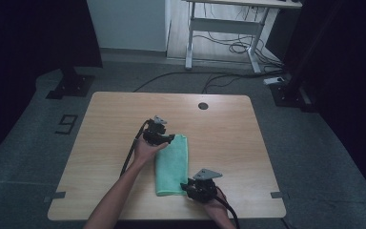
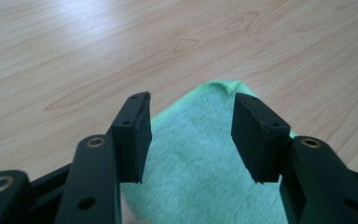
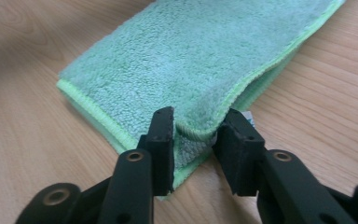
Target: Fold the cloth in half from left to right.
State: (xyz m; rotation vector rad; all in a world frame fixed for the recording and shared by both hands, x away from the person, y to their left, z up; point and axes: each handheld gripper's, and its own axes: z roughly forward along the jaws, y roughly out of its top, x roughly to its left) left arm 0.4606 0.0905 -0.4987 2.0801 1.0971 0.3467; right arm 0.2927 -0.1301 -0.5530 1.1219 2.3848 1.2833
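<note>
Lying folded: one green cloth [image 1: 172,164], two grippers alongside.

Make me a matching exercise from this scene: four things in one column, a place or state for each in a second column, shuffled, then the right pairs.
Things
1. green cloth
2. left tongs
3. right tongs
4. round hole

Places or states
A. at the near right corner of the folded cloth, a fold of its edge between the jaws
B. near the far edge of the table
C. lying folded in a long strip on the wood
D. jaws apart over the cloth's far corner, nothing pinched

Pairs: 1-C, 2-D, 3-A, 4-B
</note>
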